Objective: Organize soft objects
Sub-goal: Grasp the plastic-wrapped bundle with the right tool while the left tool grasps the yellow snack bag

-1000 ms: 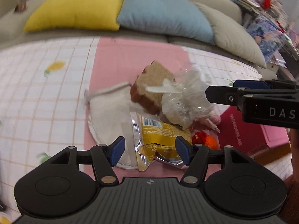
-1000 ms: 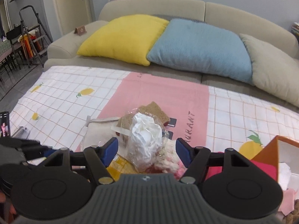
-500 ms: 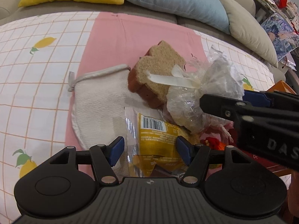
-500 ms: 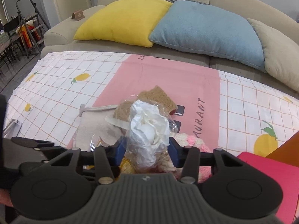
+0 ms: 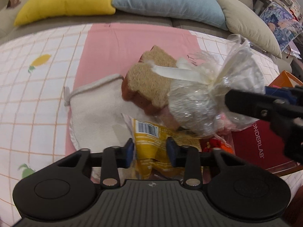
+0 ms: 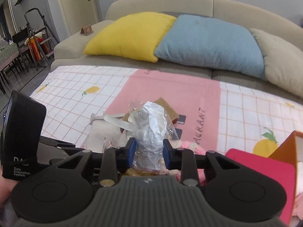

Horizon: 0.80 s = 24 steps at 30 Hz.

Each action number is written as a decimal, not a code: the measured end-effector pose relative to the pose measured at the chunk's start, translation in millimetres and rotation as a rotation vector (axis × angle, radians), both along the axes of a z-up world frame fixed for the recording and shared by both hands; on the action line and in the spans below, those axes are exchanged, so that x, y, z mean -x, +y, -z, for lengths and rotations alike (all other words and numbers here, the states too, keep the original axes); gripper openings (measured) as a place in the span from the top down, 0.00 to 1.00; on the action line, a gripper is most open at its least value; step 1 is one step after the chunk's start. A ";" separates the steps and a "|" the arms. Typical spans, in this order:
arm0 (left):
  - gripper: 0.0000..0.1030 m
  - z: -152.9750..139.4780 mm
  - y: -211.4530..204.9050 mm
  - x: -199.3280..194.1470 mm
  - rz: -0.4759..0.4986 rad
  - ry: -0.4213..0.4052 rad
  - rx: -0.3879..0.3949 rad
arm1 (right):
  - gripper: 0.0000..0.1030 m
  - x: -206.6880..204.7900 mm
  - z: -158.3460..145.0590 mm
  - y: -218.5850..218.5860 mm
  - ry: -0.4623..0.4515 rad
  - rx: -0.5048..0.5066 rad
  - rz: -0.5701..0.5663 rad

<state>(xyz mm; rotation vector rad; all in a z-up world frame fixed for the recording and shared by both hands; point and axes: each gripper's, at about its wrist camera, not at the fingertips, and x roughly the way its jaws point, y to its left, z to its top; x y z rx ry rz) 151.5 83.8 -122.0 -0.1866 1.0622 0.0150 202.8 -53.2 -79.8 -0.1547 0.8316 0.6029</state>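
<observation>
A clear plastic bag (image 6: 149, 132) stuffed with white material and tied with a white ribbon stands between my right gripper's (image 6: 149, 152) blue pads. The jaws are closing and press its sides. In the left wrist view the same bag (image 5: 198, 102) hangs at the right, with a black finger (image 5: 246, 102) of the right gripper across it. My left gripper (image 5: 150, 149) is closing on a yellow snack packet (image 5: 149, 140), which is crumpled between its pads. A brown bread-shaped plush (image 5: 147, 83) lies on a white cloth pouch (image 5: 94, 109) behind.
A pink fluffy item (image 6: 189, 145), a small red and orange thing (image 5: 217, 143), a red box (image 5: 255, 143) and an orange box (image 6: 287, 147) crowd the right side. Two dark cards (image 6: 181, 118) lie on the pink cloth. A sofa with yellow (image 6: 128, 36), blue and beige cushions stands behind.
Both grippers' jaws have narrowed: the left onto the yellow packet after moving down toward it, the right onto the clear bag, which now leans toward the right.
</observation>
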 end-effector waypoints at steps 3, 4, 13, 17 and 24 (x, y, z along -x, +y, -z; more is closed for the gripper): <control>0.75 -7.3 -3.2 5.1 -0.002 -0.035 -0.025 | 0.72 6.2 -6.6 -7.3 -0.019 0.000 0.018; 0.77 -10.8 -4.7 7.3 -0.002 -0.049 -0.031 | 0.71 7.7 -8.8 -10.8 -0.021 -0.004 0.027; 0.87 -49.1 -15.5 40.1 0.002 -0.150 -0.049 | 0.71 27.1 -29.3 -43.9 -0.023 -0.063 0.075; 0.89 -67.6 -18.2 58.7 0.014 -0.184 -0.059 | 0.71 42.4 -38.2 -52.9 -0.025 -0.092 0.062; 0.91 -94.7 -25.2 89.9 0.025 -0.238 -0.065 | 0.71 72.2 -38.1 -68.7 -0.001 -0.097 0.048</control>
